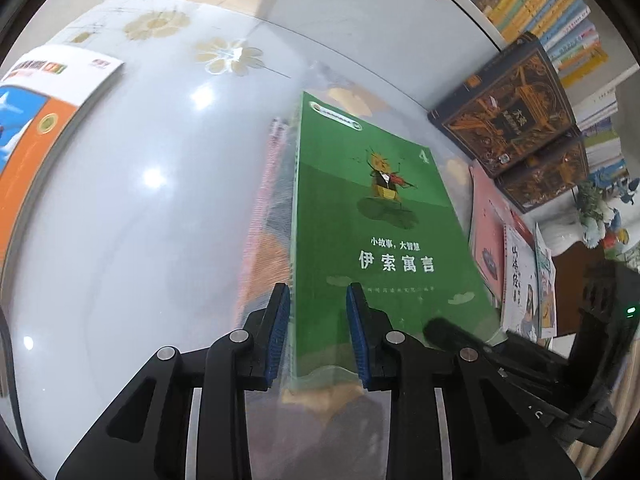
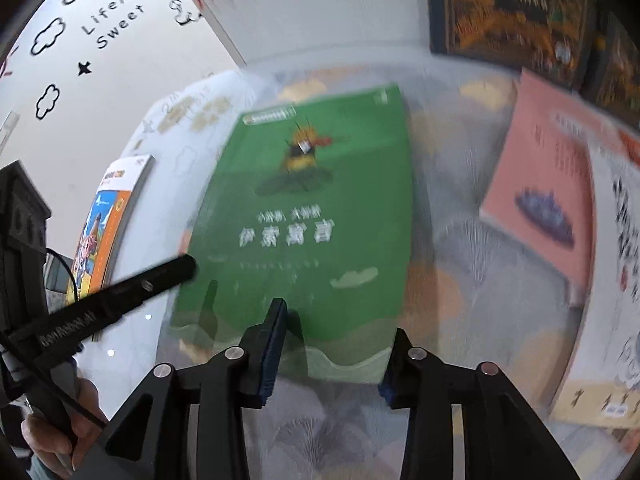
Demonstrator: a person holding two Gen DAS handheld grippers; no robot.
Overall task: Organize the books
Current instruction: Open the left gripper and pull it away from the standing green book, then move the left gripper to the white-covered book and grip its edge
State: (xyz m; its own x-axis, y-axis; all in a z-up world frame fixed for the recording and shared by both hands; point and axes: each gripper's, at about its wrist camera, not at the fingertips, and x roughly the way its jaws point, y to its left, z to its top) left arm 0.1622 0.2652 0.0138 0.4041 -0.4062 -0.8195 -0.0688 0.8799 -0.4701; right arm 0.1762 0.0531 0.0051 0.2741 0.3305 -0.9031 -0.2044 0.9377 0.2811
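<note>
A green paperback (image 1: 372, 220) with a violin-playing insect on its cover lies flat on the glossy table (image 1: 140, 200). My left gripper (image 1: 318, 320) is open and straddles the near end of its spine edge, with neither pad pressing on it. In the right wrist view the same green book (image 2: 320, 208) is blurred. My right gripper (image 2: 336, 336) stands open over its near right corner, its pads clear of the cover. Part of the left gripper (image 2: 120, 296) crosses the book's near left corner there.
An orange and blue book (image 1: 36, 120) lies at the table's left. Dark ornate books (image 1: 508, 108) lean at the back right, beside a pink book (image 1: 486, 240) and picture books. A shelf of books (image 1: 552, 12) is behind. A hand (image 2: 52, 432) shows at lower left.
</note>
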